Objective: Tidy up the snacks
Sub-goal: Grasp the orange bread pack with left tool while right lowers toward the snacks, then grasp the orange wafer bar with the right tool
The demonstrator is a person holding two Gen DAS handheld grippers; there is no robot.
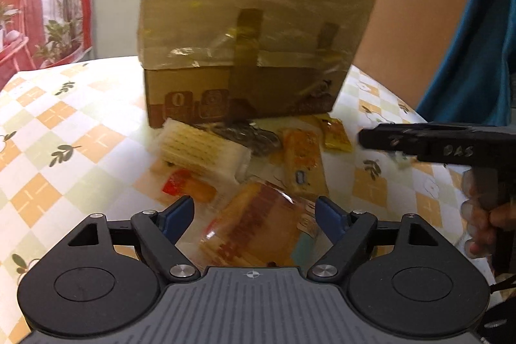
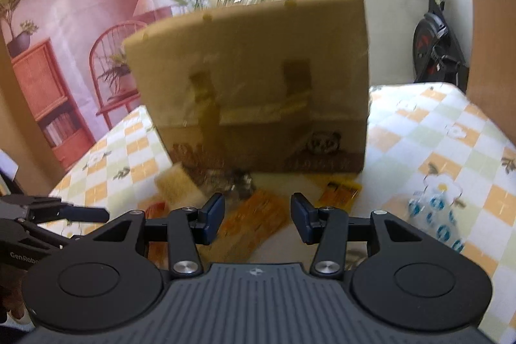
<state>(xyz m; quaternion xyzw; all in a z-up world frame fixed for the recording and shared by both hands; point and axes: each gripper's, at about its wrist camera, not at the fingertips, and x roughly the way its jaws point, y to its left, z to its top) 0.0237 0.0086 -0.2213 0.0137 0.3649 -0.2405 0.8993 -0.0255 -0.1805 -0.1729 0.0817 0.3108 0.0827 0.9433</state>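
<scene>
A taped cardboard box [image 1: 248, 34] stands on the checkered table, and also shows in the right wrist view [image 2: 254, 86]. Several snack packs lie in front of it: a pale cracker pack [image 1: 200, 150], a dark wrapper [image 1: 251, 134], an orange pack [image 1: 303, 163], a small yellow packet [image 1: 335, 131] and a clear biscuit pack [image 1: 258, 224]. My left gripper [image 1: 254, 220] is open, its fingers either side of the biscuit pack. My right gripper [image 2: 256, 216] is open and empty above the orange pack [image 2: 254, 221]; it shows from the side in the left wrist view [image 1: 364, 137].
A blue-and-white packet [image 2: 435, 215] lies at the right on the tablecloth [image 2: 451, 150]. An exercise bike [image 2: 432, 37] stands behind the table at the right. A person's arm [image 1: 419, 21] is at the right. The left gripper's body [image 2: 48, 208] is at the left.
</scene>
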